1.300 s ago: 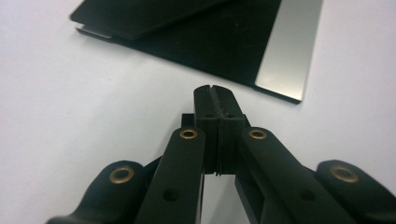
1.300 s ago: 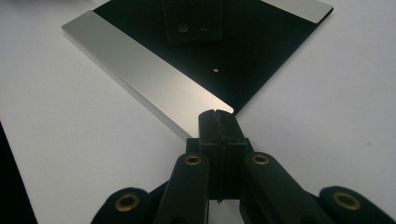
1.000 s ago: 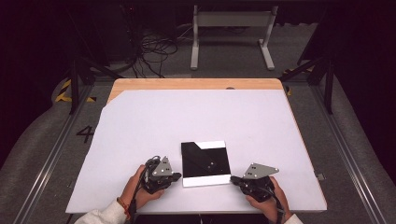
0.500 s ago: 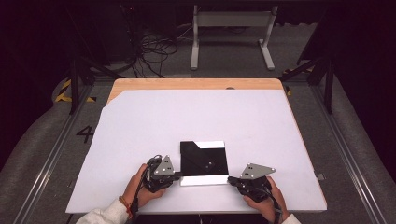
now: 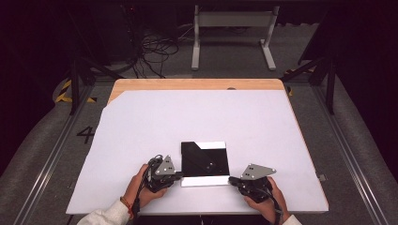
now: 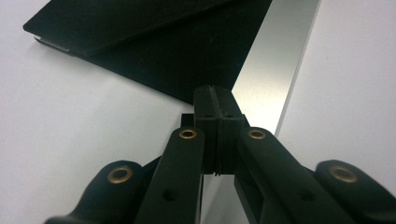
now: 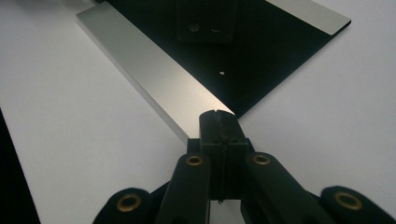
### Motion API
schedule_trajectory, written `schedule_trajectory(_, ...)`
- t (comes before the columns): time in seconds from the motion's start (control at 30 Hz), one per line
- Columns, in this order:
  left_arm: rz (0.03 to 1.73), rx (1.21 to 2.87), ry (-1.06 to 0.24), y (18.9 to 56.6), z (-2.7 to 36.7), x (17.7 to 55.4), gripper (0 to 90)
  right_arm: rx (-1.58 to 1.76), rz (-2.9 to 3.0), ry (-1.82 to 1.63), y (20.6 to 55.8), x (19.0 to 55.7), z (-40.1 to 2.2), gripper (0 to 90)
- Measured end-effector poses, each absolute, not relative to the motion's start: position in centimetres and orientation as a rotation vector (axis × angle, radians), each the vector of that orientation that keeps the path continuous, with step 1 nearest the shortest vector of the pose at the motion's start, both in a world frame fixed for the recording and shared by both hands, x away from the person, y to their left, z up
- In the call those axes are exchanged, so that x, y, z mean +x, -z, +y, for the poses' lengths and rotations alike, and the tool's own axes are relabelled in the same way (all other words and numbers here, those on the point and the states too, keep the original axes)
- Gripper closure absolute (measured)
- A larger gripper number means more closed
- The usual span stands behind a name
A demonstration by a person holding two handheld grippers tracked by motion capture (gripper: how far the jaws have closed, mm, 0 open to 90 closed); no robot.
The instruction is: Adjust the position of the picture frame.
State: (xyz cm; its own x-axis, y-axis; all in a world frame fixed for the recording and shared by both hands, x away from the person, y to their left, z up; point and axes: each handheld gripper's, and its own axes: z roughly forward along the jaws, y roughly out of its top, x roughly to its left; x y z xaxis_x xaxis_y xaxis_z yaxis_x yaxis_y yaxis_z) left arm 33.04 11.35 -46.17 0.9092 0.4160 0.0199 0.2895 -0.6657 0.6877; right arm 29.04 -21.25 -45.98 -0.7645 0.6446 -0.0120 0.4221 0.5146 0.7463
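The tabletop [image 5: 197, 122] is a wide white sheet with a strip of bare wood along its far edge and at the far left corner. Most of it lies open: the whole far half, and broad margins toward the left and right edges.

The black square sheet [image 5: 205, 159] lies flat near the middle of the near edge, its sides roughly parallel to the tabletop's edges. A pale silvery strip [image 5: 205, 181] runs along its near side, and a paler patch shows at its far right corner, where a black flap lies folded over at a slant.

The left gripper [image 5: 179, 176] sits at the sheet's near left corner, held low by the person's left hand [image 5: 141, 187]. In the left gripper view its jaws are pressed together, tips at the silvery strip [image 6: 275, 60]; whether they pinch it cannot be told.

The right gripper [image 5: 232, 180] sits at the near right corner, in the right hand [image 5: 263, 199]. Its jaws are likewise closed tight, tips at the end of the strip [image 7: 154, 79], close to the tabletop's near edge.
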Motion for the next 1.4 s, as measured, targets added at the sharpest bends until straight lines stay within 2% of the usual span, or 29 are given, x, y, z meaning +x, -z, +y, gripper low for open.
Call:
schedule_trajectory(0.7,0.546,2.297,-0.238,46.4,11.6,33.9,90.0,0.907,2.462,-1.091,46.0,29.6,-21.2,90.0)
schedule_trajectory(0.8,0.521,2.269,-0.215,46.0,12.2,32.9,89.8,0.898,2.479,-1.102,45.9,29.4,-21.3,90.0)
schedule_trajectory(0.87,0.492,2.253,-0.189,45.9,12.6,32.0,86.4,0.893,2.488,-1.113,46.0,29.1,-21.5,90.0)
schedule_trajectory(1.03,0.455,2.292,-0.147,46.4,12.0,30.4,84.3,0.884,2.500,-1.117,46.0,28.8,-21.6,90.0)
schedule_trajectory(1.4,0.469,2.309,-0.154,46.5,12.0,29.4,88.1,0.859,2.522,-1.128,46.0,28.5,-21.7,90.0)
